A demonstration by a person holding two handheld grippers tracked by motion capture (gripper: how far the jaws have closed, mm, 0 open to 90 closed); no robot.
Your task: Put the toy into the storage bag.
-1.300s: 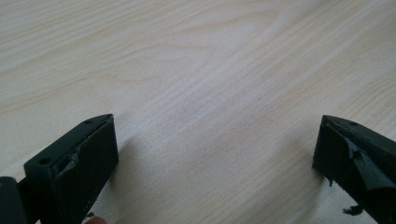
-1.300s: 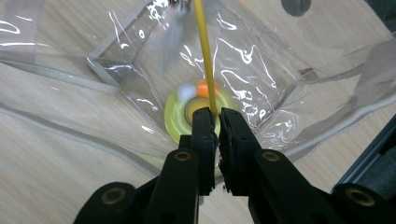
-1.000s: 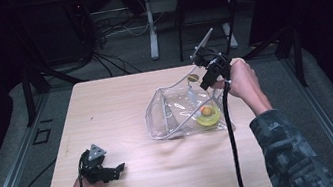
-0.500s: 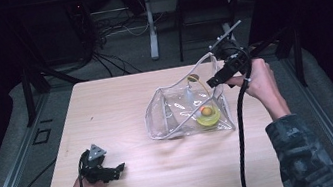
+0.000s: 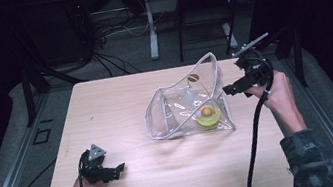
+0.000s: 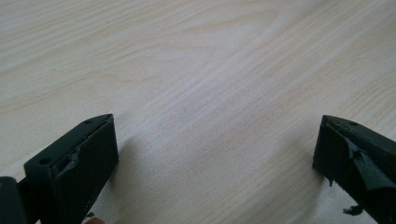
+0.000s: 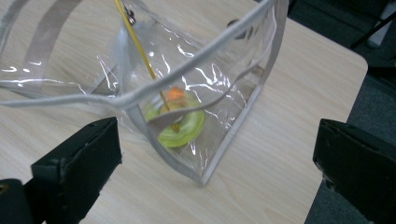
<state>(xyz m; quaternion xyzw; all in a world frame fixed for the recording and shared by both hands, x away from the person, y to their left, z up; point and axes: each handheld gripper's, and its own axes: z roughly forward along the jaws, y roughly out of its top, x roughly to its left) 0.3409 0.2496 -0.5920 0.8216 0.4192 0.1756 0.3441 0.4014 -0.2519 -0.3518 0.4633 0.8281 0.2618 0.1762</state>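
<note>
1. A moment ago our right tool [image 5: 232, 89] was up over the top of the clear bag [image 5: 187, 103]. Now it has moved out to the right side of the bag and sits lower, close to the bag's side wall.
2. The bag now stands taller, with its top open and its far corner sticking up.
3. We think this means the toy has been put in and the right tool is backing off.
4. The bag stands in the middle of the surface [image 5: 120, 101]. Inside, at the bottom, lies a yellow-green ring toy [image 7: 180, 127] with an orange ball on it. A thin yellow stick leans over it.
5. Our right tool is wide open and holds nothing. Its jaws point at the bag's near corner.
6. The right hand [image 5: 279, 96] is lifted off the surface, with the cable hanging down from it.
7. Our left tool [image 5: 108, 171] rests at the near left corner of the surface, far from the bag. It is wide open too, with bare wood between the jaws.
</note>
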